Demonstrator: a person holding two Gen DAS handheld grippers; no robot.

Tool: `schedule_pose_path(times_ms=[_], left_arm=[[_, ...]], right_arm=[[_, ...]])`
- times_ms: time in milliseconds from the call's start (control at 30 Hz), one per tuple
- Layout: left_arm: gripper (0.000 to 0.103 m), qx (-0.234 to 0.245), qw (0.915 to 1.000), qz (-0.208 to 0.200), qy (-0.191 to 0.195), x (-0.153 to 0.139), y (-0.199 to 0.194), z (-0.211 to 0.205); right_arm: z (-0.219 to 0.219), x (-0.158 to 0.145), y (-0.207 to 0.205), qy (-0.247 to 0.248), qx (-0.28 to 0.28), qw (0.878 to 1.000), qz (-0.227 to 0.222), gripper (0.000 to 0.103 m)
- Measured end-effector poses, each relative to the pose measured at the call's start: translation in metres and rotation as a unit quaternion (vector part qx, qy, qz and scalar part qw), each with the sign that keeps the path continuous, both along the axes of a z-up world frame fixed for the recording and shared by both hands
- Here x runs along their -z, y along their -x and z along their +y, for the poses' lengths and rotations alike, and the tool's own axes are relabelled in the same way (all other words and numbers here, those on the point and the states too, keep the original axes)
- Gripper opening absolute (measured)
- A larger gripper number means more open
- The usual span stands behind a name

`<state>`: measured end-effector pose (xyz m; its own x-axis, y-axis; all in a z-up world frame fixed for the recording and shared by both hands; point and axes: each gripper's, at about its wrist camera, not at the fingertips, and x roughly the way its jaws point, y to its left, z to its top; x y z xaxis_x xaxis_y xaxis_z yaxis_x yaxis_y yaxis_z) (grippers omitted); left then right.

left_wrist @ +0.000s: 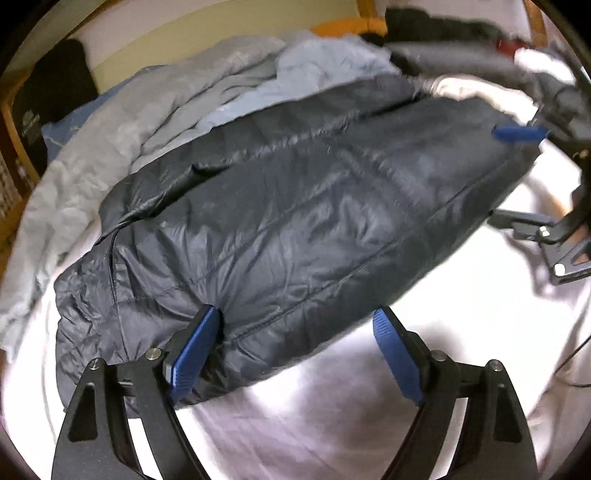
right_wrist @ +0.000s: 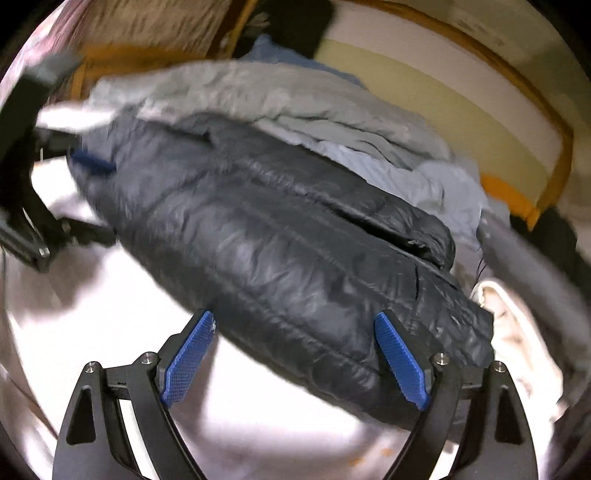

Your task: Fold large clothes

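Note:
A dark navy puffer jacket (left_wrist: pixel 295 206) (right_wrist: pixel 277 240) lies folded into a long bundle on a white bedsheet (left_wrist: pixel 332 406) (right_wrist: pixel 110 325). My left gripper (left_wrist: pixel 295 328) stands open at one end of the bundle; its left pad (left_wrist: pixel 195 350) touches the jacket's edge and the right pad hangs over the bare sheet. My right gripper (right_wrist: pixel 295 321) is open at the other end, with the jacket's edge between its fingers. Each gripper shows in the other's view: the right gripper (left_wrist: pixel 517 177) at the far right, the left gripper (right_wrist: pixel 88 195) at the far left.
Crumpled grey and pale blue bedding (left_wrist: pixel 166 99) (right_wrist: pixel 295 107) is heaped behind the jacket. Dark and light clothes (left_wrist: pixel 443 33) pile up at the far end. A wooden bed frame (right_wrist: pixel 517 199) and a cream panel (right_wrist: pixel 424 85) bound the bed. A thin cable (left_wrist: pixel 576 354) trails at the right.

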<state>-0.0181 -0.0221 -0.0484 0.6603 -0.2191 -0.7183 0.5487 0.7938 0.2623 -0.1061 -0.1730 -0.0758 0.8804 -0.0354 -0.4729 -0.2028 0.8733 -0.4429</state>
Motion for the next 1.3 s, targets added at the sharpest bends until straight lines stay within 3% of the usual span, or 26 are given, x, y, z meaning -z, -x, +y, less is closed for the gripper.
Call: schedule_pose_path(times_ms=[100,300,367,467,500,533,567,600,667,767,867,933,1033,1100,1167,1233,1300], left_arm=[[0.086,-0.004,0.9999,0.017,0.002,0.001,-0.005,0.002],[0.094,-0.036,0.999,0.024,-0.013,0.004,-0.012,0.013],[0.094,-0.073,0.9971,-0.001,-0.019,0.003,-0.017,0.027],[0.092,-0.133,0.991,-0.004,-0.014,0.002,-0.034,0.051],[0.086,-0.148,0.9889,-0.005,-0.005,0.001,-0.037,0.059],[0.063,-0.154,0.988,-0.01,0.002,0.0,-0.038,0.062],[0.045,-0.161,0.9868,-0.02,0.004,-0.001,-0.038,0.064],[0.023,-0.165,0.9859,-0.03,0.004,-0.003,-0.036,0.064],[0.016,-0.164,0.9852,-0.047,0.02,-0.014,-0.028,0.063],[0.015,-0.177,0.9824,-0.05,0.035,-0.032,-0.013,0.068],[0.016,-0.183,0.981,-0.027,0.06,-0.045,0.013,0.08],[0.018,-0.171,0.9833,-0.01,0.062,-0.047,0.032,0.084],[0.02,-0.149,0.9883,0.011,0.031,-0.048,0.048,0.081],[0.024,-0.142,0.9898,0.0,0.017,-0.062,0.051,0.078],[0.026,-0.133,0.9903,-0.021,0.032,-0.086,0.042,0.077],[0.032,-0.136,0.9884,-0.043,0.052,-0.108,0.021,0.076],[0.034,-0.143,0.9858,-0.064,0.06,-0.122,-0.006,0.073]], right_arm=[[0.007,0.015,-0.002,0.062,0.017,0.998,-0.005,0.09],[0.001,0.017,-0.012,0.086,0.075,0.993,-0.022,0.093],[-0.005,0.017,-0.014,0.092,0.082,0.992,-0.029,0.095],[-0.013,0.012,-0.022,0.089,0.105,0.99,-0.029,0.095],[-0.016,0.011,-0.024,0.091,0.112,0.989,-0.031,0.086],[-0.016,0.011,-0.023,0.094,0.117,0.988,-0.034,0.074],[-0.017,0.012,-0.024,0.101,0.12,0.987,-0.034,0.048],[-0.016,0.014,-0.025,0.111,0.126,0.985,-0.033,0.039],[-0.015,0.018,-0.027,0.134,0.13,0.982,-0.039,0.025],[-0.013,0.008,-0.016,0.115,0.112,0.986,-0.037,0.019],[-0.023,-0.02,0.008,0.04,0.087,0.995,-0.016,0.019],[-0.028,-0.028,0.027,0.018,0.058,0.998,0.005,0.019],[-0.036,-0.034,0.049,-0.003,0.032,0.999,0.03,0.021],[-0.039,-0.041,0.054,-0.025,0.03,0.998,0.045,0.022],[-0.041,-0.053,0.051,-0.034,0.036,0.998,0.042,0.023],[-0.043,-0.069,0.043,-0.034,0.044,0.998,0.022,0.028],[-0.044,-0.087,0.029,-0.03,0.066,0.997,-0.008,0.05]])
